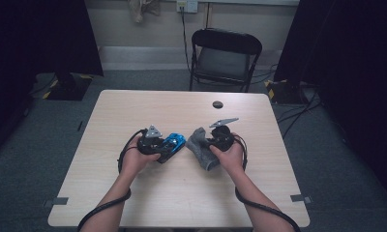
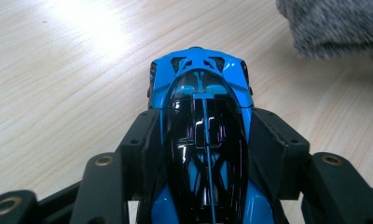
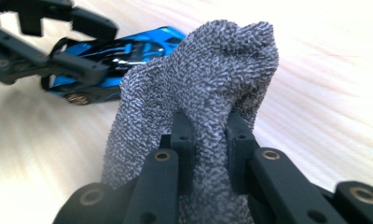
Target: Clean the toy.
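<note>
While the left gripper (image 2: 201, 140) pins the blue toy car (image 2: 201, 116) down on the wooden table (image 1: 148, 203), its fingers (image 2: 142, 140) clamped on either flank of the car's glossy black canopy, the right gripper (image 3: 208, 135) comes in with a grey sock (image 3: 198, 79) bunched tight between its own fingers (image 3: 182, 135), clenched hard into the knit. From the high view, car (image 1: 171, 143) and sock (image 1: 200, 145) sit side by side at mid-table, the sock's bunched end just beside the car's nose; I can't tell whether it touches yet. In the right gripper view the bunched end rises in front of the car, which lies low on the table behind it. So, by my reading: both grasps are made, the car is steadied, the cloth is ready. What's left looks like the real work, bringing that sock onto the blue bodywork and wiping it. No rubbing contact shows yet.
</note>
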`<state>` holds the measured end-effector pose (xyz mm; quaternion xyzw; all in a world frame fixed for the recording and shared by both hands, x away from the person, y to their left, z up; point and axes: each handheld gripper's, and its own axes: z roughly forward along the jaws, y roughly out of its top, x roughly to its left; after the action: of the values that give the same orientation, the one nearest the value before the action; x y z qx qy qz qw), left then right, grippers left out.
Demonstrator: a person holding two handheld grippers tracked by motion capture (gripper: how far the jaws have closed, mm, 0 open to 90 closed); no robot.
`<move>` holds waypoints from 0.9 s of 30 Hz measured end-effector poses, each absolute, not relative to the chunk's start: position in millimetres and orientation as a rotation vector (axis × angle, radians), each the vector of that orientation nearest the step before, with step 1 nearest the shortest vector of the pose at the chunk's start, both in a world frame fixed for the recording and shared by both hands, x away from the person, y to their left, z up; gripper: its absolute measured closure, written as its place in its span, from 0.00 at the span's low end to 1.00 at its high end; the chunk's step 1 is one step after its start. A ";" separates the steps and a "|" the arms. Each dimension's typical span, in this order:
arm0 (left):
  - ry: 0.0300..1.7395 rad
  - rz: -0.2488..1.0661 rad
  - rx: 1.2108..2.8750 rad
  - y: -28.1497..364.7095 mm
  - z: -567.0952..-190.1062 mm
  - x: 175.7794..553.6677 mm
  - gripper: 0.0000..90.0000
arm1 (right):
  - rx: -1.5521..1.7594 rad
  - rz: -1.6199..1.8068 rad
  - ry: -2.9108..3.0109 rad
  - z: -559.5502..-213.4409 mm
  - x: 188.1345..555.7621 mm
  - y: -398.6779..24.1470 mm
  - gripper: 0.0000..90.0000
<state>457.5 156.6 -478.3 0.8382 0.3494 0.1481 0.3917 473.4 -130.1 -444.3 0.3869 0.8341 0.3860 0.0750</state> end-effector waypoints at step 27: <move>0.883 0.375 2.116 158.8 -479.5 455.9 0.50 | 1.163 1.036 2.547 -476.6 486.3 -89.5 0.86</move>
<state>455.9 158.8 -479.5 0.8357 0.3487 0.1480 0.3976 486.3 -89.5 -476.6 0.3884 0.8505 0.3460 0.0778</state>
